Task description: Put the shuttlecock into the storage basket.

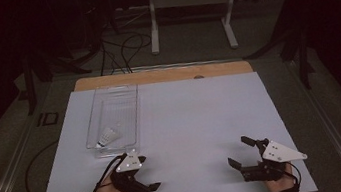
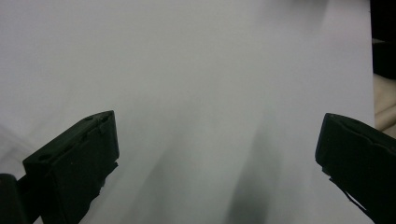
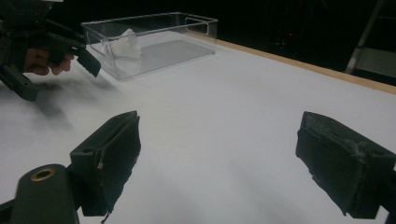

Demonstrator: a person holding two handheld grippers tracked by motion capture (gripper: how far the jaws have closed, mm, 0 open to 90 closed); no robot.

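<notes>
A white table (image 1: 187, 124) is seen from above; a clear tray (image 1: 133, 112) stands at its left far side, and a shuttlecock (image 1: 107, 136) lies inside at the tray's near end; the left gripper (image 1: 141, 173) is held just in front of the tray, released and empty; the right gripper (image 1: 239, 152) is held well apart at the near right, likewise spread with nothing grasped.

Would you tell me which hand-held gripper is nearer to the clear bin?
The left hand-held gripper sits just before the clear bin's near end; the right hand-held gripper is far across the table.
</notes>
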